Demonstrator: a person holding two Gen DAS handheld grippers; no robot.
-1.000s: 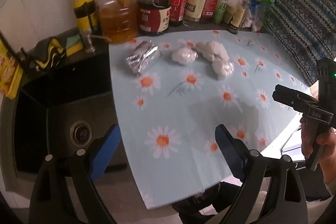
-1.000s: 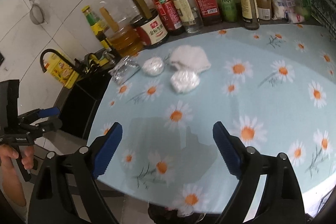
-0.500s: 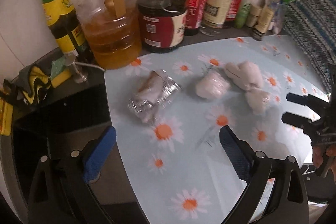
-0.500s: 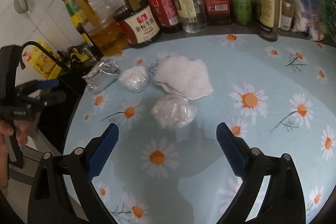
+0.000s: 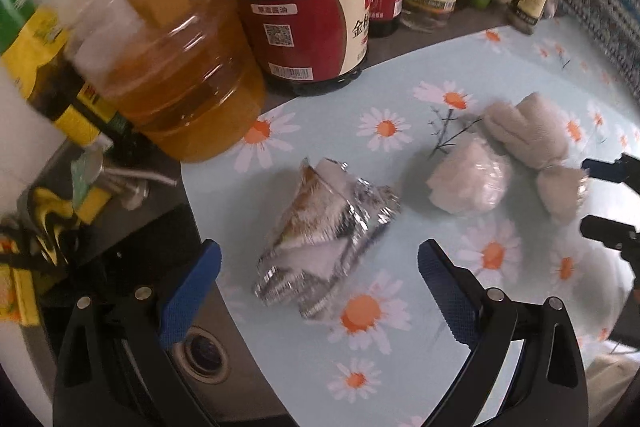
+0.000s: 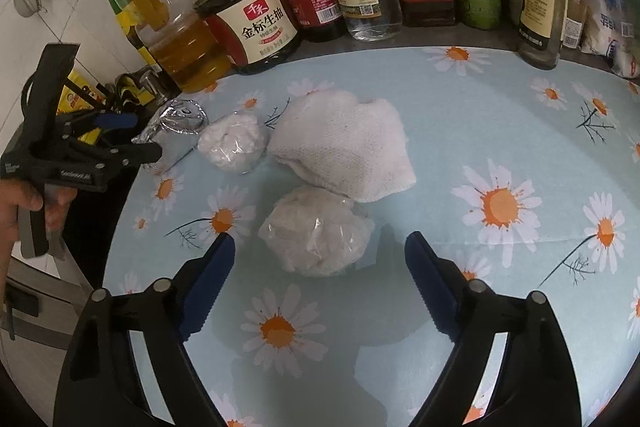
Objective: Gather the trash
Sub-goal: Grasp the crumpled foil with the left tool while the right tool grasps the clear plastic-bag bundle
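A crumpled silver foil wrapper lies on the daisy tablecloth; my open left gripper straddles its near end. Beside it lie a white wad in clear plastic and a crumpled white towel. In the right wrist view my open right gripper sits around a second plastic-wrapped wad, with the towel, the first wad and the foil behind. The left gripper shows at the left there.
Oil and sauce bottles line the back wall. A dark sink with a drain lies left of the cloth. A yellow-black rag hangs at the sink's rim. Bagged goods stand back right.
Both grippers have moved forward and down toward the table. The left now frames the foil wrapper; the right now frames the near plastic wad. Both stay open.
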